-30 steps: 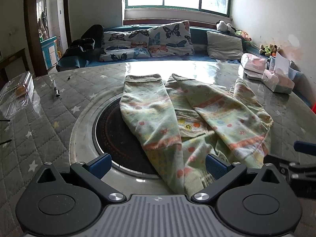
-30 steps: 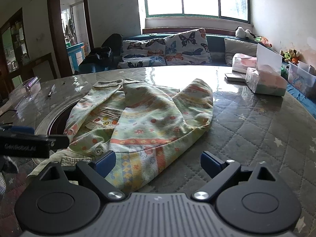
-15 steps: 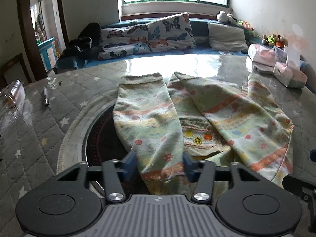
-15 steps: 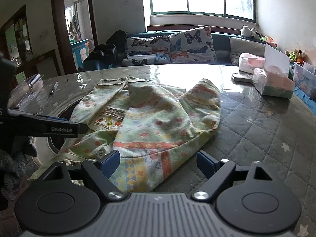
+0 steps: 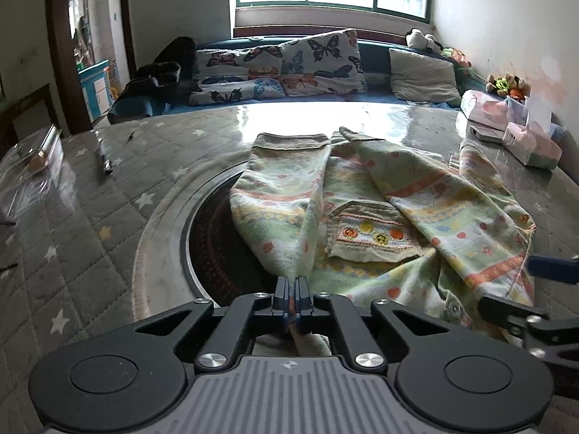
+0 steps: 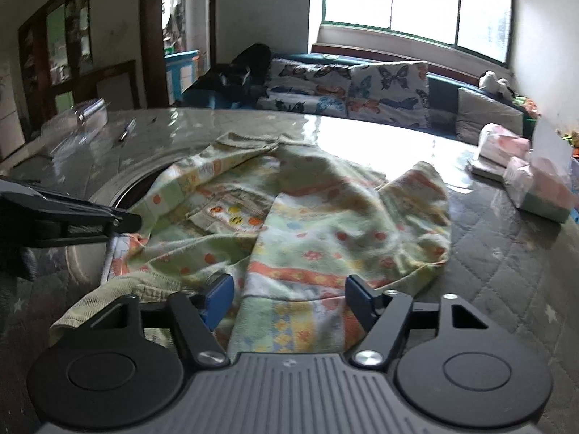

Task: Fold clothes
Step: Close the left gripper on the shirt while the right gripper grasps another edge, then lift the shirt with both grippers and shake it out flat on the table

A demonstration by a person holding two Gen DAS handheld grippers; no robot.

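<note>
A pale green child's garment (image 5: 380, 217) with orange and yellow bands lies crumpled on the round table, both sleeves folded inward. My left gripper (image 5: 290, 291) is shut on the near edge of the left sleeve, and the cloth rises in a ridge from between its pads. In the right wrist view the same garment (image 6: 307, 224) spreads ahead. My right gripper (image 6: 291, 289) is closing, its blue pads either side of the near hem and still apart from it. The left gripper (image 6: 123, 222) shows at that view's left edge.
The table (image 5: 108, 217) has a quilted star-pattern cover and a dark round inset (image 5: 217, 249) under the garment's left side. A pen (image 5: 105, 159) and a clear plastic box (image 5: 32, 166) lie far left. Tissue packs (image 5: 532, 144) stand at the right. A cushioned bench (image 5: 307, 68) runs behind.
My left gripper went from wide open to shut on the sleeve edge, bunching the cloth into a ridge. My right gripper narrowed around the hem and rolled, tilting its view.
</note>
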